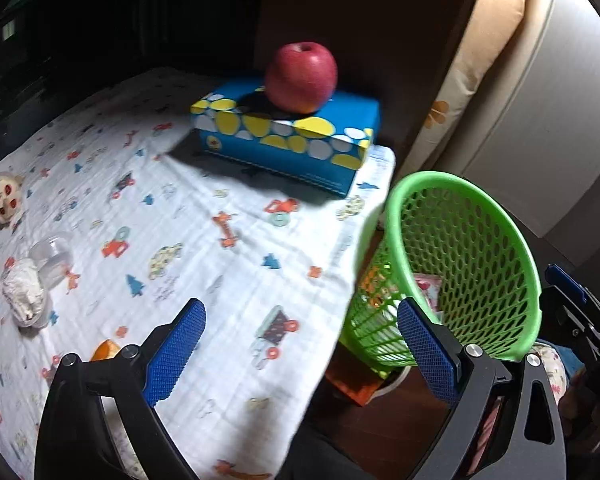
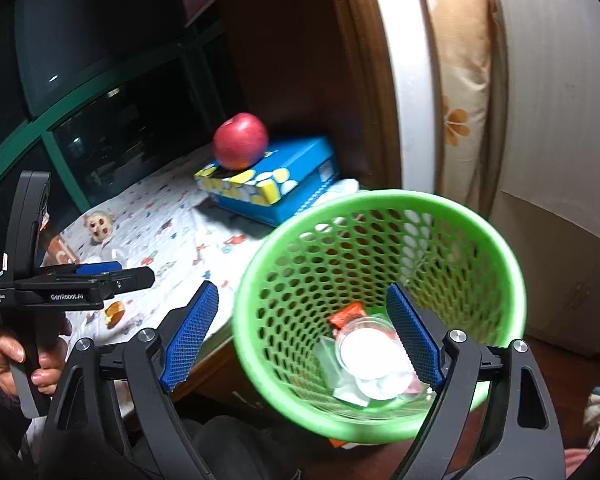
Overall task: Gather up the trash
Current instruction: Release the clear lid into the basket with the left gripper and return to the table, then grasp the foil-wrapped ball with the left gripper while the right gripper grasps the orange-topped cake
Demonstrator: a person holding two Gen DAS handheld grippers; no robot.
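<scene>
Two open hand-held grippers; basket beneath right.

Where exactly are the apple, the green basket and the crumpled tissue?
apple (image 1: 302, 76): left wrist view, middle of its red skin.
green basket (image 2: 380, 200): right wrist view, far rim.
crumpled tissue (image 1: 23, 290): left wrist view, centre of the wad.

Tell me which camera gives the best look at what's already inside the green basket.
The right wrist view: it looks down into the green basket, showing a clear plastic cup, an orange wrapper and clear film at the bottom. The left wrist view sees the basket from the side, its contents mostly hidden behind the mesh wall.
</scene>
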